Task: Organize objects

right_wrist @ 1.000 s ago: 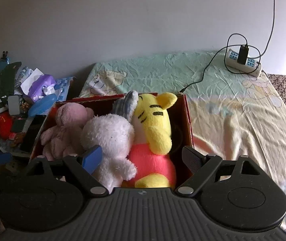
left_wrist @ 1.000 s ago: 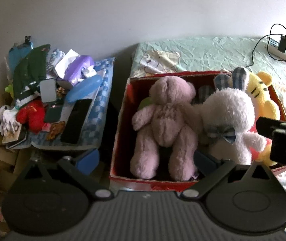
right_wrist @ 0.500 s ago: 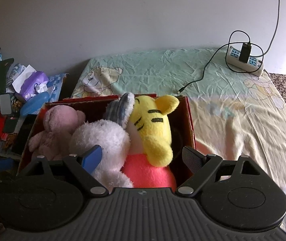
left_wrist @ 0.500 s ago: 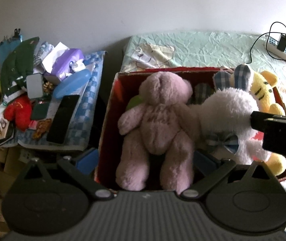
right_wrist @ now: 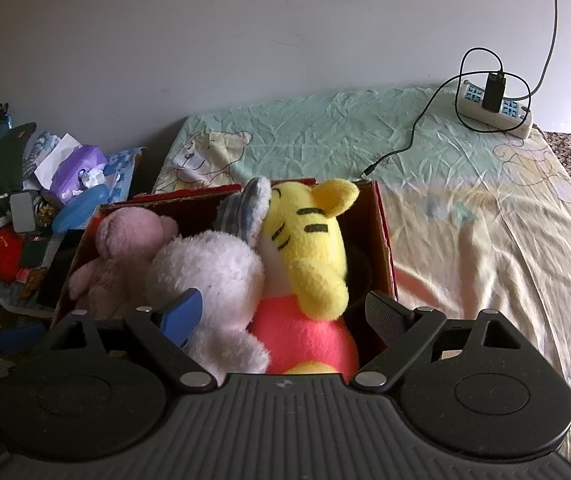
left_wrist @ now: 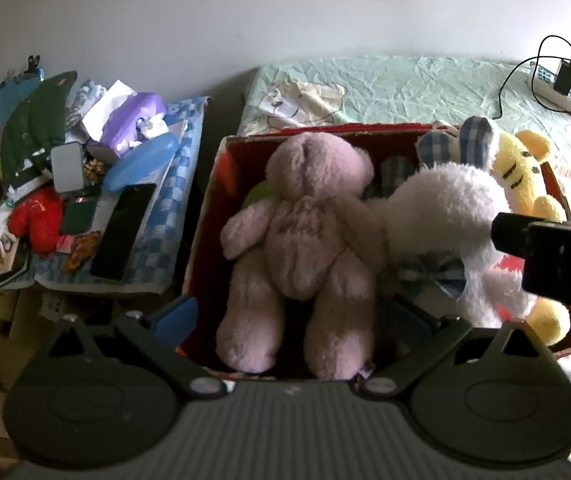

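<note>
A red cardboard box (left_wrist: pixel 205 216) (right_wrist: pixel 385 240) sits on the bed and holds three plush toys. A pink teddy bear (left_wrist: pixel 305 240) (right_wrist: pixel 121 252) lies on the left, a white bunny with plaid ears (left_wrist: pixel 445 216) (right_wrist: pixel 213 276) in the middle, and a yellow tiger in a pink top (left_wrist: pixel 521 176) (right_wrist: pixel 309 248) on the right. My left gripper (left_wrist: pixel 289 316) is open and empty, its fingers on either side of the pink bear's legs. My right gripper (right_wrist: pixel 281 316) is open and empty over the bunny and tiger; its body shows in the left wrist view (left_wrist: pixel 557 260).
A cluttered side table (left_wrist: pixel 157 216) left of the box carries a black phone (left_wrist: pixel 123 232), a purple tissue box (left_wrist: pixel 133 120), a blue case and a red plush (left_wrist: pixel 37 220). A white power strip (right_wrist: pixel 497 112) with cables lies on the bed sheet (right_wrist: pixel 465 216) at the back right.
Both grippers have moved closer to the box, which now looms larger. The left gripper's fingers have come down around the pink bear's legs. The toys have not moved.
</note>
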